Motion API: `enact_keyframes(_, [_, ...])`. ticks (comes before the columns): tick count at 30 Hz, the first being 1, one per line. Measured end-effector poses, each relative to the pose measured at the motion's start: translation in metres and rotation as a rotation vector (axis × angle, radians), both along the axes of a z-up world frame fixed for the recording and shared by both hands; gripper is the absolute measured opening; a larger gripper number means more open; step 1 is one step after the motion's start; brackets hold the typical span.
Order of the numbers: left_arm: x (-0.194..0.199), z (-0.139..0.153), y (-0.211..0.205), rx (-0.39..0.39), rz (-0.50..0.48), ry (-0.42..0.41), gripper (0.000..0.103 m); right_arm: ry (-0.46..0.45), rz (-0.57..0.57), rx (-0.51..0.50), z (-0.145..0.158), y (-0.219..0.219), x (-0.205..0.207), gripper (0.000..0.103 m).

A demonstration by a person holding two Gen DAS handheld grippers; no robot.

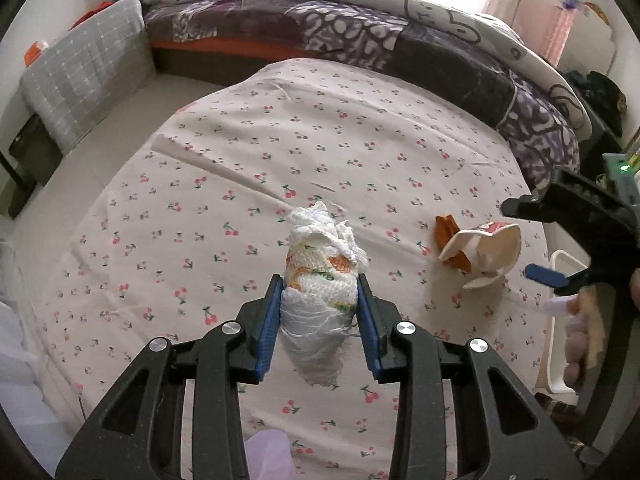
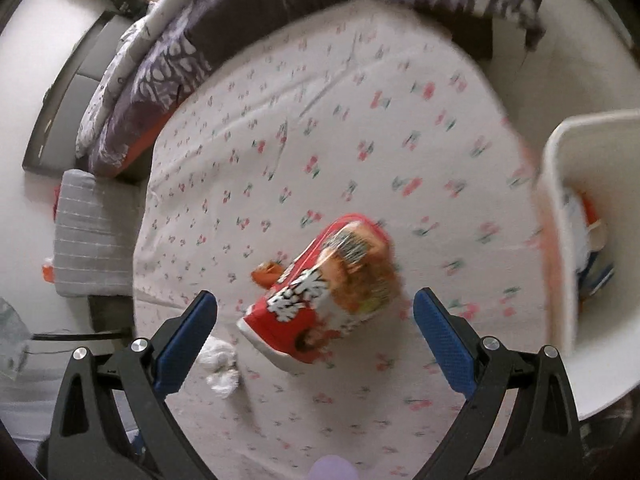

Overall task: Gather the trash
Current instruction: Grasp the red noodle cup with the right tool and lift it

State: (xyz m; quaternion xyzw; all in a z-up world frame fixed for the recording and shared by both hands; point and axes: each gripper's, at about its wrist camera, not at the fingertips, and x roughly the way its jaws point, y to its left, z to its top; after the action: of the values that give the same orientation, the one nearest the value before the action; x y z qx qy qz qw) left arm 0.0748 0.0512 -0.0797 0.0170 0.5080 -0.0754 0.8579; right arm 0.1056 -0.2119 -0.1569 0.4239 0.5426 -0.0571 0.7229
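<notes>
Crinkled white paper wad (image 1: 320,300), glossy printed cup (image 2: 332,292), matt cotton-looking sheet (image 1: 320,128).

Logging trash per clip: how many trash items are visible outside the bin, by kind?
Wadded tissue bundle, held in left gripper: 1
Crushed noodle cup on the bedsheet: 1
Small orange wrapper beside it: 1
Total: 3

A home bedroom: a bed spread with a cherry-print sheet (image 1: 320,140), a purple patchwork quilt (image 1: 360,28) bunched at its far side, a grey checked cushion (image 1: 84,76) against the wall.
</notes>
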Motion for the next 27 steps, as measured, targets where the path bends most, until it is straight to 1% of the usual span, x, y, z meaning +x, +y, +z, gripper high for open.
enact_keyframes(1, [0.0, 0.001, 0.002, 0.001, 0.002, -0.002, 0.034, 0.005, -0.005, 0.0, -0.003, -0.001, 0.002, 0.096])
enact_keyframes(2, [0.0, 0.002, 0.004, -0.001, 0.003, -0.004, 0.034, 0.005, -0.013, -0.018, -0.006, 0.001, 0.003, 0.091])
enact_keyframes(3, [0.0, 0.002, 0.007, -0.003, 0.004, -0.005, 0.034, 0.002, -0.009, -0.036, -0.007, 0.0, 0.004, 0.083])
enact_keyframes(4, [0.0, 0.003, 0.01, -0.007, 0.008, -0.008, 0.034, -0.007, 0.01, -0.06, -0.007, 0.003, 0.007, 0.066])
enact_keyframes(6, [0.001, 0.004, 0.016, -0.016, 0.018, -0.011, 0.034, -0.044, 0.023, -0.09, -0.001, 0.007, 0.007, 0.058])
enact_keyframes(8, [0.003, 0.004, 0.024, -0.032, 0.034, -0.01, 0.034, -0.1, 0.052, -0.154, 0.013, 0.014, 0.007, 0.045])
enact_keyframes(9, [0.004, 0.004, 0.03, -0.053, 0.046, -0.006, 0.034, -0.122, 0.06, -0.17, 0.018, 0.016, 0.008, 0.042])
enact_keyframes(10, [0.006, 0.003, 0.034, -0.074, 0.054, 0.0, 0.034, -0.139, 0.068, -0.175, 0.021, 0.017, 0.008, 0.036])
enact_keyframes(11, [0.008, 0.003, 0.042, -0.111, 0.069, 0.013, 0.034, -0.162, 0.079, -0.179, 0.026, 0.02, 0.008, 0.033])
enact_keyframes(12, [0.01, 0.003, 0.046, -0.13, 0.077, 0.02, 0.034, -0.173, 0.085, -0.181, 0.029, 0.02, 0.009, 0.031])
enact_keyframes(13, [0.011, 0.003, 0.05, -0.149, 0.085, 0.026, 0.034, -0.192, 0.093, -0.184, 0.033, 0.022, 0.008, 0.027])
enact_keyframes(16, [0.014, 0.005, 0.061, -0.212, 0.109, 0.037, 0.034, -0.242, 0.121, -0.194, 0.045, 0.027, 0.008, 0.026])
enact_keyframes(19, [0.013, 0.011, 0.064, -0.226, 0.123, 0.012, 0.034, -0.306, 0.15, -0.227, 0.06, 0.035, 0.006, 0.026])
enact_keyframes(20, [0.012, 0.015, 0.064, -0.224, 0.129, -0.007, 0.034, -0.328, 0.163, -0.238, 0.066, 0.038, 0.005, 0.026])
enact_keyframes(22, [0.011, 0.02, 0.063, -0.208, 0.134, -0.039, 0.034, -0.372, 0.187, -0.271, 0.077, 0.044, 0.001, 0.026])
enact_keyframes(25, [0.005, 0.034, 0.056, -0.152, 0.143, -0.125, 0.034, -0.434, 0.219, -0.344, 0.092, 0.054, -0.007, 0.026])
enact_keyframes(27, [0.003, 0.041, 0.052, -0.129, 0.142, -0.173, 0.034, -0.486, 0.244, -0.402, 0.104, 0.061, -0.014, 0.026])
